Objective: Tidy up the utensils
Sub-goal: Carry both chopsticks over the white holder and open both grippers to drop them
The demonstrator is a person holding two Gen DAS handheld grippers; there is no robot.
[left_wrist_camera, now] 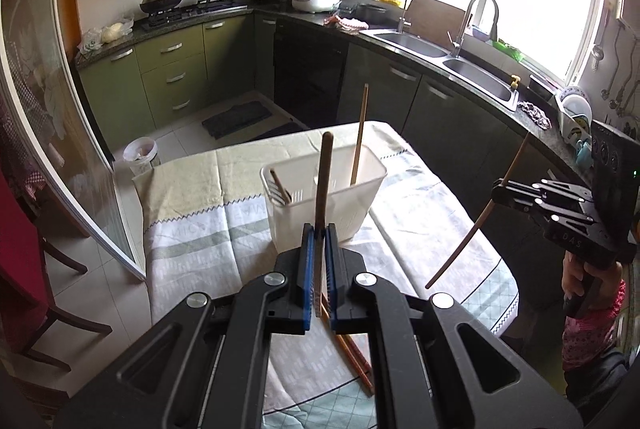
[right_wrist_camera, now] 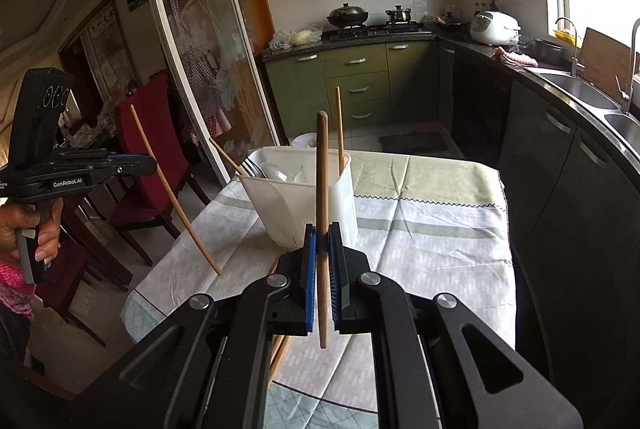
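Observation:
A white plastic utensil holder point(left_wrist_camera: 324, 205) point(right_wrist_camera: 296, 205) stands on the cloth-covered table point(left_wrist_camera: 420, 229). It holds an upright chopstick point(left_wrist_camera: 359, 141), a fork point(left_wrist_camera: 278, 187) and a white spoon point(right_wrist_camera: 276, 171). My left gripper point(left_wrist_camera: 319, 231) point(right_wrist_camera: 154, 162) is shut on a wooden chopstick point(left_wrist_camera: 323, 173) point(right_wrist_camera: 180, 205), raised above the table in front of the holder. My right gripper point(right_wrist_camera: 322, 229) point(left_wrist_camera: 498, 189) is shut on another chopstick point(right_wrist_camera: 321, 169) point(left_wrist_camera: 468, 233), also lifted, to the holder's right. Loose chopsticks point(left_wrist_camera: 354, 357) lie on the cloth below the left gripper.
A red-covered chair point(right_wrist_camera: 152, 149) and dark wooden chairs stand left of the table beside a glass sliding door point(left_wrist_camera: 60, 109). Green cabinets, a stove and a double sink point(left_wrist_camera: 412, 43) line the far walls. A white bin point(left_wrist_camera: 140, 153) sits on the floor.

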